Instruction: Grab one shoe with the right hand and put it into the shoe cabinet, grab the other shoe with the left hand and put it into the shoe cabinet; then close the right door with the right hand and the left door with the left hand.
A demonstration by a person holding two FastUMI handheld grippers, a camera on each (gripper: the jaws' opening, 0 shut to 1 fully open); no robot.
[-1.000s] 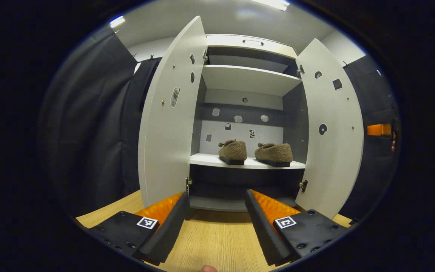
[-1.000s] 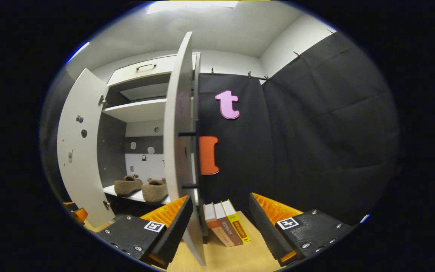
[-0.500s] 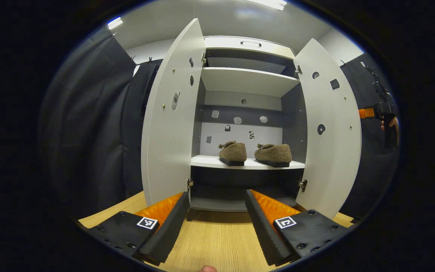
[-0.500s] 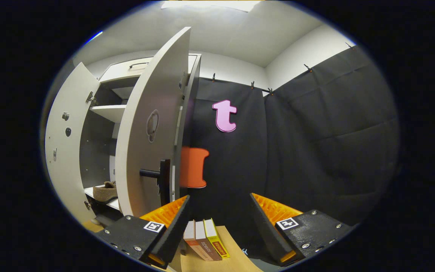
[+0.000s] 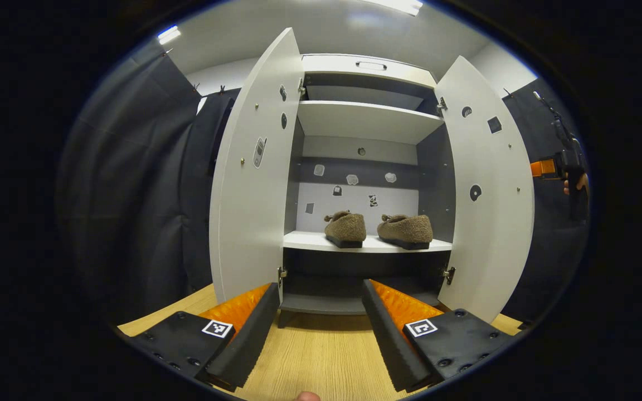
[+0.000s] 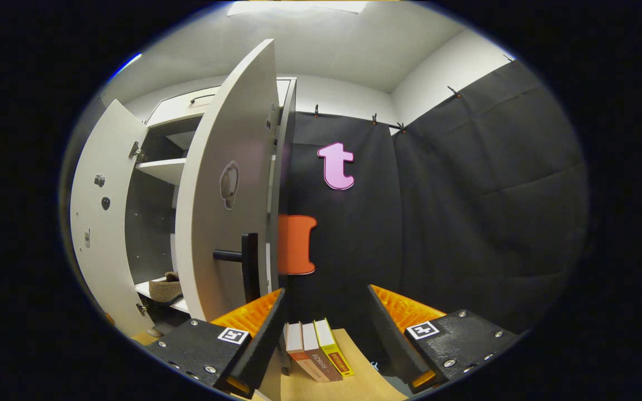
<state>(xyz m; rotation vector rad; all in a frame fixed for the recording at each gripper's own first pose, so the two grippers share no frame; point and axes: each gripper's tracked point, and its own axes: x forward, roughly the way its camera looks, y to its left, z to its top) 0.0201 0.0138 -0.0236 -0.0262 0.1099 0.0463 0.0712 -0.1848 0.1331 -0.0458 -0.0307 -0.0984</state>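
**Both shoes in, doors open**

Left shoe (image 5: pixel 345 228) and right shoe (image 5: pixel 407 230) sit side by side on the cabinet (image 5: pixel 366 120) shelf. Left gripper (image 5: pixel 319 326) spread, empty. Right gripper (image 6: pixel 325 328) spread too (beside right door (image 6: pixel 223 184), handle (image 6: pixel 249 266) near).

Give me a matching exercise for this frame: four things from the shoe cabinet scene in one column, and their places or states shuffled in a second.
Things:
1. pair of fuzzy brown slippers
2. white right cabinet door with black bar handle
3. three upright books
4. left hand-held gripper

States:
A. open, holding nothing
B. standing on the wooden floor by the black cloth wall
C. side by side on the white shelf
D. swung open

Pairs: 1-C, 2-D, 3-B, 4-A
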